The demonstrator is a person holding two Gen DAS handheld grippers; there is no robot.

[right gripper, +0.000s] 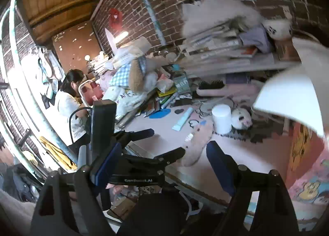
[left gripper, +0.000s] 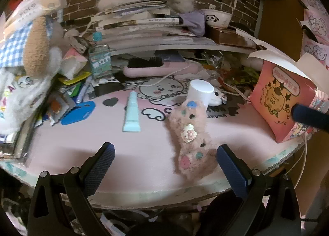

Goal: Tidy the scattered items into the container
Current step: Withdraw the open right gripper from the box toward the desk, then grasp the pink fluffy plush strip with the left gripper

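Left gripper (left gripper: 165, 154) wide apart, empty, hovering over near edge of pink tabletop (left gripper: 133, 157). Fuzzy pink pouch (left gripper: 190, 133) lies just beyond, close to its right finger. Right gripper (right gripper: 162, 153) wide apart, empty, above near right corner; one fingertip shows beside pink box (left gripper: 285, 104) at right edge. Mid tabletop: light blue tube (left gripper: 132, 112) flat, white cylinder (left gripper: 200, 92) upright behind pouch. Blue flat item (left gripper: 79, 112) toward left edge. Far edge: pink hairbrush (left gripper: 156, 67), stacked books (left gripper: 141, 24).
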